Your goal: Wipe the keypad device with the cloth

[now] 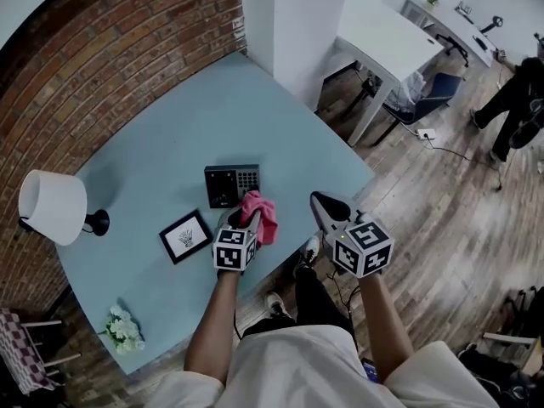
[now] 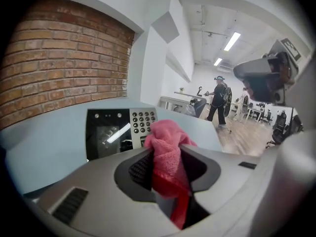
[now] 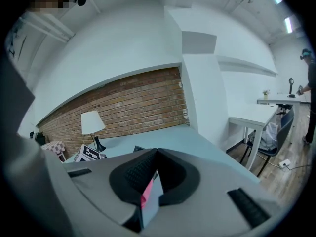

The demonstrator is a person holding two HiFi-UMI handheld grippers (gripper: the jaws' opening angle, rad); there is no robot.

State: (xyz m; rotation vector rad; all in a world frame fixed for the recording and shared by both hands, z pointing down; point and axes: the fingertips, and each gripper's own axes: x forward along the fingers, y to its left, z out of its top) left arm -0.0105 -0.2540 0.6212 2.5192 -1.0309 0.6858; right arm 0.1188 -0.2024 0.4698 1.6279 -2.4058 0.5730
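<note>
The keypad device (image 1: 231,184), black with a silver keypad panel, lies flat near the middle of the light blue table (image 1: 153,151). My left gripper (image 1: 246,218) hovers just in front of it, shut on a bunched pink cloth (image 1: 260,214) that sticks out past the jaw tips. In the left gripper view the cloth (image 2: 168,154) hangs between the jaws of the left gripper (image 2: 165,157), with the keypad device (image 2: 121,130) just beyond it. My right gripper (image 1: 316,200) is held off the table's front edge, to the right of the cloth. In its own view the right gripper (image 3: 156,153) is shut and holds nothing.
A white table lamp (image 1: 53,206) stands at the table's left edge. A small framed picture (image 1: 185,236) lies left of my left gripper, and white flowers (image 1: 123,330) sit at the near corner. A brick wall (image 1: 110,49) borders the table behind. A white desk (image 1: 387,41) and a person (image 1: 518,100) are far right.
</note>
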